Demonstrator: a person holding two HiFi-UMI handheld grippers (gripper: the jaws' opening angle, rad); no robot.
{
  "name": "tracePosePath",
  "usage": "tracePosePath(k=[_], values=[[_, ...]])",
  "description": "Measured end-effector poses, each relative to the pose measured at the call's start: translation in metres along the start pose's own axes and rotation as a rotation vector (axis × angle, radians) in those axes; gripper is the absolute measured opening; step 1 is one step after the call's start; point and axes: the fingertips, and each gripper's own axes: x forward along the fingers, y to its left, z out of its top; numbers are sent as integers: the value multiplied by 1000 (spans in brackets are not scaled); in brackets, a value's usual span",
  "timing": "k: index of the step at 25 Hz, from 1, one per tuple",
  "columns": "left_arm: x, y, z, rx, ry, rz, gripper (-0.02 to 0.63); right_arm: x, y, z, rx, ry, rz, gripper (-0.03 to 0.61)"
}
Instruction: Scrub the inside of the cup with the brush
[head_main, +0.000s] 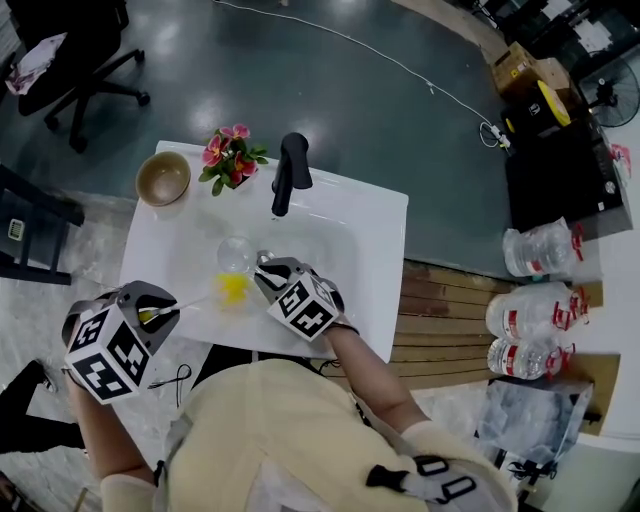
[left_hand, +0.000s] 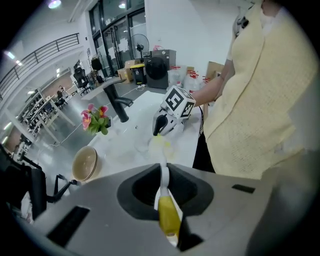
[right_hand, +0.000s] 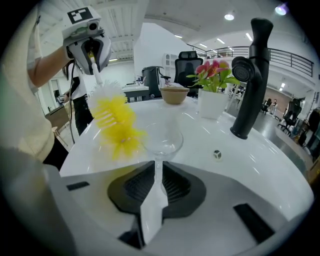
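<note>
White sink (head_main: 372, 215): brush (head_main: 232, 288) seemingly beside cup (head_main: 236, 252).
Left gripper (head_main: 158, 314) clamps brush; right gripper (head_main: 268, 270) pinches stem (right_hand: 158, 167). Hard scrubbing could snap it.

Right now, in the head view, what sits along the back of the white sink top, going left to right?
Along the back: tan bowl → pink flowers in a pot → black faucet.

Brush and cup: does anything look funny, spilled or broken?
Nothing looks spilled or broken. One odd bit: the yellow bristles of the brush sit beside the clear cup, not inside it, above the white sink.
</note>
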Motion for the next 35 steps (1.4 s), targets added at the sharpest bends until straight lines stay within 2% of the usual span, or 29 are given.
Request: tracePosePath(k=[12,21,30,35], values=[[-6,31,22,-67,-176,156,44,-30,-15,11,73,-69,-41,54],[16,34,27,-108,-269,187,44,-52,-14,26,124,-143,-31,44],[34,44,22,-148,-304,293,44,-67,-12,38,184,-214,-23,18],[42,45,28,-158,-333,319,44,-71,-8,45,232,-246,4,17]])
